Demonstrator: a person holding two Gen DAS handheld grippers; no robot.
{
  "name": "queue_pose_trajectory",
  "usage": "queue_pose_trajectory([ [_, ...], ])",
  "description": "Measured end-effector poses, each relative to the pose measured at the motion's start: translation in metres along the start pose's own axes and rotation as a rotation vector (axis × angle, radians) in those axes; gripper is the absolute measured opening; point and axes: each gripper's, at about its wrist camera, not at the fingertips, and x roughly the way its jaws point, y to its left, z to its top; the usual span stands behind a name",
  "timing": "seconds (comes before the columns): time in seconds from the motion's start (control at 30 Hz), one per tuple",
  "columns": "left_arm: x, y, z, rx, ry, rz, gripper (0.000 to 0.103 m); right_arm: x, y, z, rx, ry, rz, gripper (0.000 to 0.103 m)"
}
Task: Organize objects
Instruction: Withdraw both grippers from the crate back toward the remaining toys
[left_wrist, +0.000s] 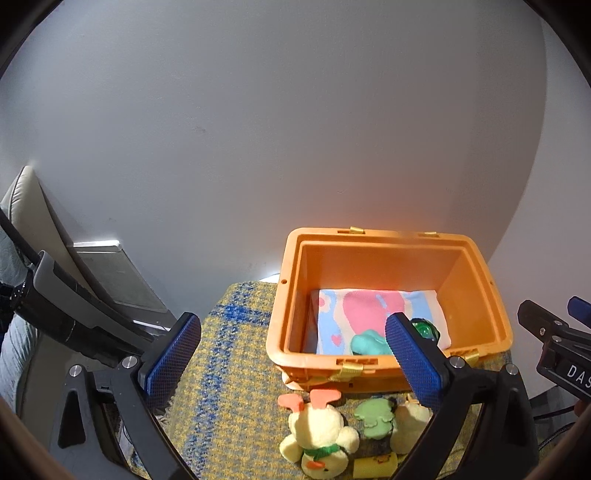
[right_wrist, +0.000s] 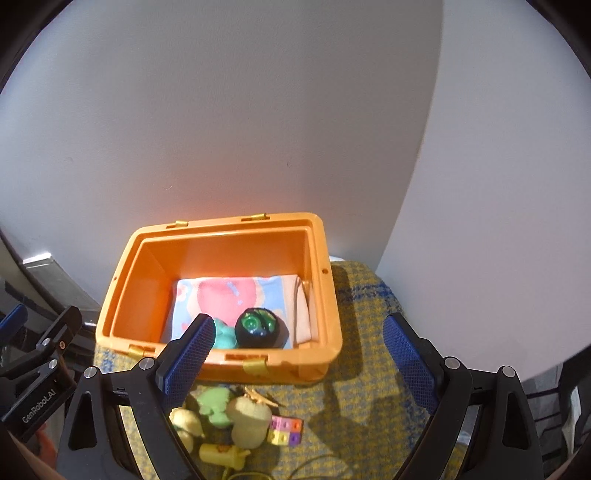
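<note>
An open orange box (left_wrist: 291, 280) (right_wrist: 122, 288) stands on a yellow-and-blue cloth by the wall. Inside it lie a folded pink-and-blue towel (left_wrist: 354, 306) (right_wrist: 229, 295), a teal soft toy (left_wrist: 369, 345) (right_wrist: 223, 336) and a black-and-green round toy (right_wrist: 258, 326) (left_wrist: 424, 328). In front of the box lie a yellow plush duck (left_wrist: 317, 432), a green flat toy (left_wrist: 375, 413) (right_wrist: 214, 402), a second yellow plush (right_wrist: 249, 421) (left_wrist: 410, 424) and a coloured cube block (right_wrist: 286, 430). My left gripper (left_wrist: 295, 358) stands open over the box's near-left corner, nothing between its fingers. My right gripper (right_wrist: 299, 354) is open and holds nothing.
The yellow-and-blue woven cloth (left_wrist: 229, 354) (right_wrist: 365, 369) covers the surface. A white wall rises right behind the box. At the left stand a grey flat panel (left_wrist: 118, 277) and dark equipment (left_wrist: 62, 310). A small yellow cylinder toy (left_wrist: 375, 463) (right_wrist: 221, 452) lies at the near edge.
</note>
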Motion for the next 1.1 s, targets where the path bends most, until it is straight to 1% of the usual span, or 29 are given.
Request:
queue_pose_trajectory([
  [0.4, -0.019, 0.005, -0.034, 0.021, 0.016, -0.008, 0.102, -0.013, 0.000, -0.039, 0.004, 0.029, 0.008, 0.092],
  [0.5, -0.022, 0.003, -0.045, 0.045, 0.011, -0.014, 0.102, -0.014, -0.002, -0.050, 0.002, 0.036, 0.005, 0.092],
  [0.7, -0.021, -0.003, -0.064, 0.068, 0.018, -0.023, 0.102, -0.010, -0.006, -0.072, 0.011, 0.060, 0.002, 0.092],
  [0.83, -0.020, -0.003, -0.075, 0.069, 0.016, -0.046, 0.102, -0.008, -0.009, -0.085, 0.017, 0.075, 0.000, 0.092],
  [1.1, -0.004, -0.006, -0.098, 0.089, 0.056, -0.070, 0.102, 0.003, -0.009, -0.105, 0.014, 0.103, -0.012, 0.092],
])
